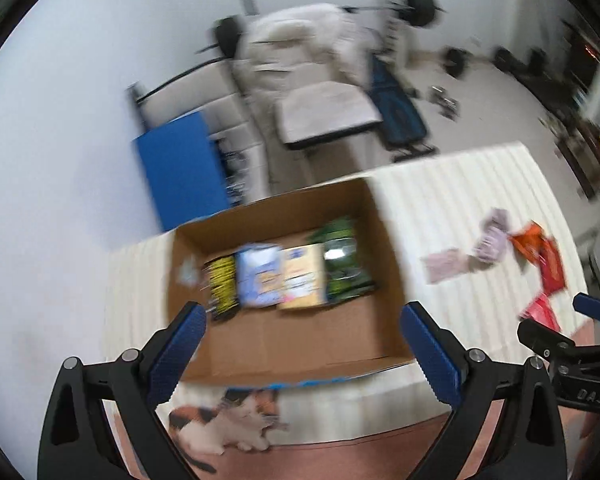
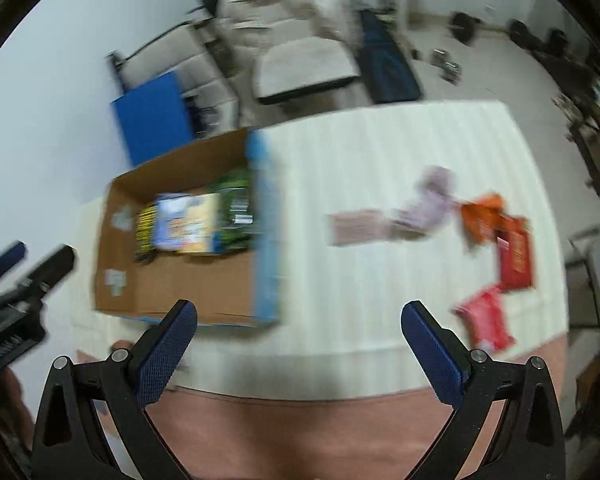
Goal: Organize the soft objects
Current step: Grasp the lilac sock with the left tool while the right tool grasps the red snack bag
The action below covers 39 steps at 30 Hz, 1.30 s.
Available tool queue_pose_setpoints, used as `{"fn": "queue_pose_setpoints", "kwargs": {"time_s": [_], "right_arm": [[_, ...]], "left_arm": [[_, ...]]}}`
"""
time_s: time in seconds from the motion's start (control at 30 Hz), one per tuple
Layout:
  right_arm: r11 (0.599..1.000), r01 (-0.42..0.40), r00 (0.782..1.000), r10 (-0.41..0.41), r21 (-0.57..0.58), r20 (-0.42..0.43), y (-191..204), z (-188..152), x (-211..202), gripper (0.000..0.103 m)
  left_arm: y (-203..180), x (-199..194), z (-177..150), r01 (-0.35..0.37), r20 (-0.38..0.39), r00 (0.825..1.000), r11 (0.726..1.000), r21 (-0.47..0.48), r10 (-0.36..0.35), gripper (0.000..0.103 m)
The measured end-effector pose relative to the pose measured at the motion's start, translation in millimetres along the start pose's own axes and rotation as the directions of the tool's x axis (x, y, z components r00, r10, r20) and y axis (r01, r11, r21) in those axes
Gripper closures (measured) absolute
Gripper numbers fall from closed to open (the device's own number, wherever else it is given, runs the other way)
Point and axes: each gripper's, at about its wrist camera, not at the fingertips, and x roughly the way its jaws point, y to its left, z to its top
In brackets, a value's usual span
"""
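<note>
Cream ribbed cloth [image 2: 380, 152] covers the table, with gym gear blurred along the white wall behind. Loose soft packets sit out on the right side of that cloth: a pale pink flat one [image 2: 360, 226], a lilac one [image 2: 432, 200] touching it, then an orange packet [image 2: 482, 216], a red packet [image 2: 516, 258] and a bright pink packet [image 2: 486, 320] near the table's front edge. Plenty of bare cloth lies between them and the cardboard box [image 2: 172, 292] at left. Inside the box, packets stand in a row against the far wall: yellow-black [image 1: 222, 280], light blue [image 1: 260, 274], pale yellow [image 1: 302, 276], green [image 1: 344, 258]; the near half is bare cardboard. Left gripper [image 1: 302, 344] hovers over the box, jaws spread wide, holding nothing. Right gripper [image 2: 300, 340] hangs over the table's front edge, also spread and unloaded.
</note>
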Motion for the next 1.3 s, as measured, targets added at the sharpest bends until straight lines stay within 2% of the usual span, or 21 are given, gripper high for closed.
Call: {"fn": "queue_pose_setpoints", "kwargs": {"time_s": [0.17, 0.3, 0.4, 0.53, 0.63, 0.7, 0.73, 0.83, 0.9, 0.93, 0.97, 1.07, 1.2, 1.3], "right_arm": [[0.990, 0.117, 0.989, -0.110, 0.076, -0.096, -99, -10, 23, 0.000], [0.971, 0.221, 0.957, -0.198, 0.092, -0.211, -175, -26, 74, 0.000], [0.964, 0.246, 0.933, -0.209, 0.096, -0.291, -211, -39, 115, 0.000], [0.971, 0.224, 0.917, -0.181, 0.082, -0.356, -231, -47, 156, 0.000], [0.973, 0.217, 0.910, -0.172, 0.080, -0.377, -238, -50, 170, 0.007], [0.968, 0.240, 0.909, -0.198, 0.073, -0.368, -243, -49, 173, 0.024], [0.969, 0.229, 0.911, -0.181, 0.090, -0.371, -246, -48, 174, 0.034], [0.970, 0.209, 0.915, -0.151, 0.121, -0.373, -254, -46, 175, 0.039], [0.969, 0.211, 0.916, -0.150, 0.128, -0.372, -257, -45, 175, 0.042], [0.969, 0.212, 0.915, -0.151, 0.129, -0.373, -257, -45, 175, 0.044], [0.968, 0.215, 0.915, -0.153, 0.130, -0.374, -257, -45, 176, 0.044], [0.965, 0.230, 0.910, -0.168, 0.124, -0.379, -258, -47, 176, 0.047], [0.962, 0.239, 0.907, -0.172, 0.135, -0.383, -256, -48, 176, 0.052], [0.961, 0.215, 0.916, -0.137, 0.174, -0.377, -261, -48, 170, 0.055]], "left_arm": [[-100, 49, 39, 0.082, -0.096, 0.993, 0.978, 0.194, -0.064, 0.003], [-172, 103, 59, 0.128, -0.202, 0.977, 0.944, 0.304, -0.067, 0.003], [-221, 147, 67, 0.141, -0.268, 0.963, 0.915, 0.378, -0.037, 0.003], [-262, 188, 70, 0.175, -0.335, 0.942, 0.885, 0.431, -0.023, 0.003], [-284, 212, 68, 0.222, -0.397, 0.917, 0.870, 0.441, -0.034, 0.003], [-293, 226, 69, 0.239, -0.431, 0.902, 0.869, 0.434, -0.033, 0.005], [-297, 232, 69, 0.246, -0.442, 0.896, 0.869, 0.428, -0.036, 0.006], [-306, 248, 73, 0.262, -0.472, 0.880, 0.875, 0.406, -0.044, 0.009], [-310, 257, 75, 0.271, -0.490, 0.870, 0.883, 0.384, -0.054, 0.024], [-312, 261, 76, 0.273, -0.499, 0.865, 0.885, 0.377, -0.054, 0.027], [-314, 264, 75, 0.279, -0.507, 0.860, 0.886, 0.372, -0.058, 0.034], [-316, 273, 70, 0.293, -0.537, 0.841, 0.892, 0.343, -0.070, 0.062], [-306, 265, 65, 0.287, -0.521, 0.848, 0.910, 0.299, -0.097, 0.064], [-287, 242, 56, 0.298, -0.489, 0.861, 0.919, 0.257, -0.143, 0.064]]}}
